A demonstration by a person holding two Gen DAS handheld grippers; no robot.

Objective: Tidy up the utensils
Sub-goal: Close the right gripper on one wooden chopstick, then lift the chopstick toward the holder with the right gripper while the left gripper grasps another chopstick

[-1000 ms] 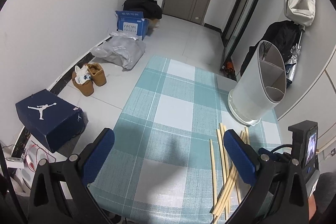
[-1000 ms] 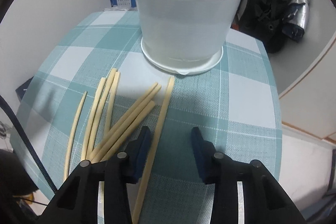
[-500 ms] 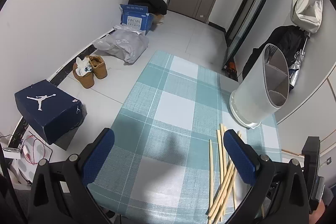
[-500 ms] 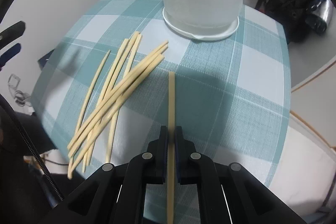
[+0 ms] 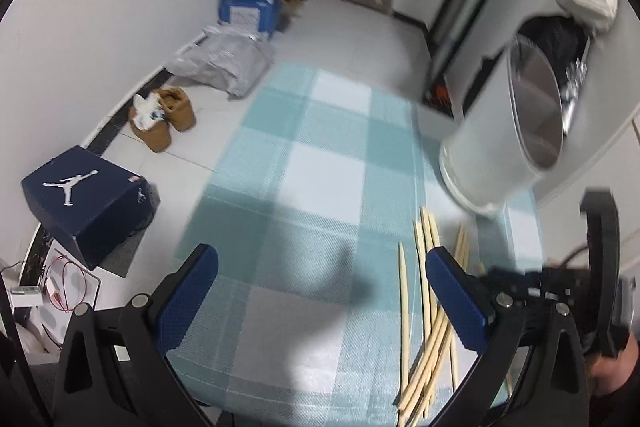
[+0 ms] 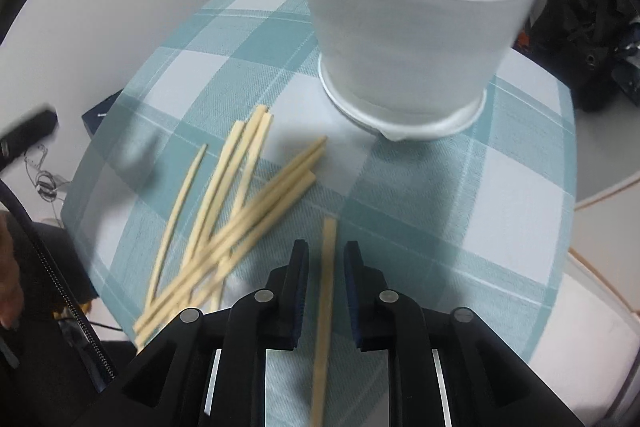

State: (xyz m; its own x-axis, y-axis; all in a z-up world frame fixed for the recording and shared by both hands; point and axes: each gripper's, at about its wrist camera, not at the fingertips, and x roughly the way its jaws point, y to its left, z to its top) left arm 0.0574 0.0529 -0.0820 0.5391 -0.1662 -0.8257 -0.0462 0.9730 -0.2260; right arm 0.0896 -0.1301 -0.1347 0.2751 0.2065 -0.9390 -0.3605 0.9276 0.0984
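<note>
Several pale wooden chopsticks [image 6: 236,195] lie in a loose pile on the teal checked tablecloth [image 6: 500,207]. One single chopstick [image 6: 324,307] runs lengthwise between the jaws of my right gripper [image 6: 327,247]. Those jaws are opening, with a small gap on each side of the stick. Just beyond stands a white divided utensil holder [image 6: 400,47], empty as far as I can see. In the left wrist view my left gripper [image 5: 322,259] hangs wide open over the cloth, with nothing between its fingers. The chopstick pile [image 5: 424,307] lies by its right finger and the holder [image 5: 492,155] at far right.
The table's near and left edges drop to a tiled floor. On the floor are a dark shoe box [image 5: 84,195], brown boots [image 5: 164,119], a grey bag [image 5: 224,63] and a blue carton [image 5: 248,7]. A person's hand [image 5: 612,359] shows at lower right.
The right gripper shut on the single chopstick, carried it nearer the holder, and its jaws have now parted a little. The left gripper has sunk slightly toward the table.
</note>
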